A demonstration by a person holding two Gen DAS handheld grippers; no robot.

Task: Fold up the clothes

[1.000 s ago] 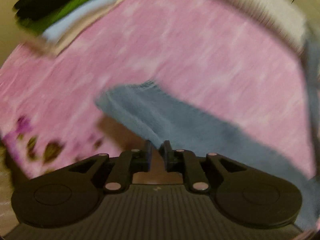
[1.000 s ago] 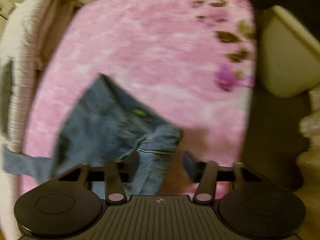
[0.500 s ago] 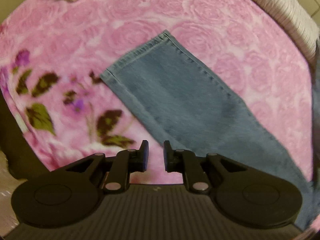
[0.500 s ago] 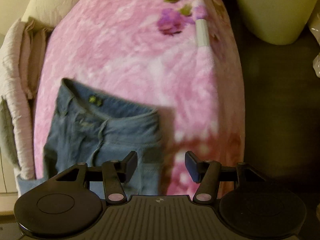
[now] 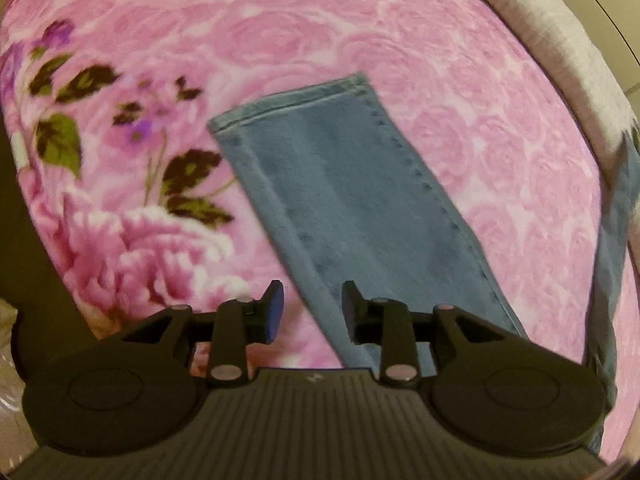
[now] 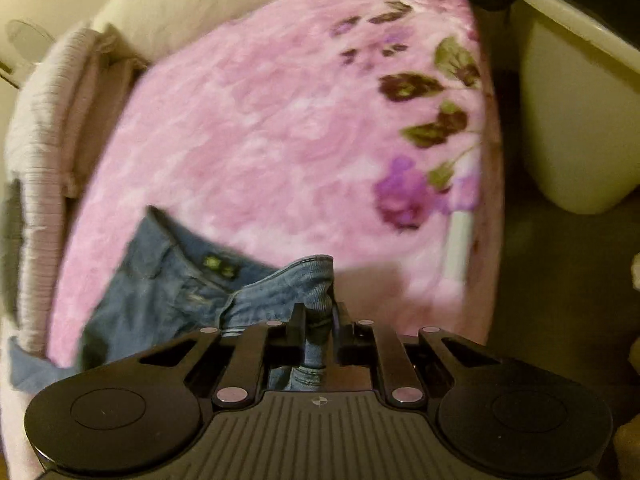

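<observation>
On the pink rose-patterned fleece bed blanket [image 5: 280, 20], the blue denim jeans [image 5: 348, 200] stretch lengthwise from hem to waistband, the right gripper [image 6: 319, 320] clamped on the waistband, the left gripper [image 5: 312, 312] parted over the leg's edge.

Jeans [image 5: 352, 200]: blue denim cloth, matt, stitched seams and hem.
Blanket [image 5: 280, 28]: pink plush fleece, soft pile, embossed rose pattern, printed flowers.
Tools [image 5: 311, 308] [image 6: 319, 312]: black plastic, matt, ribbed body, pale rivets.
Bin [image 6: 572, 120]: cream plastic, smooth.
</observation>
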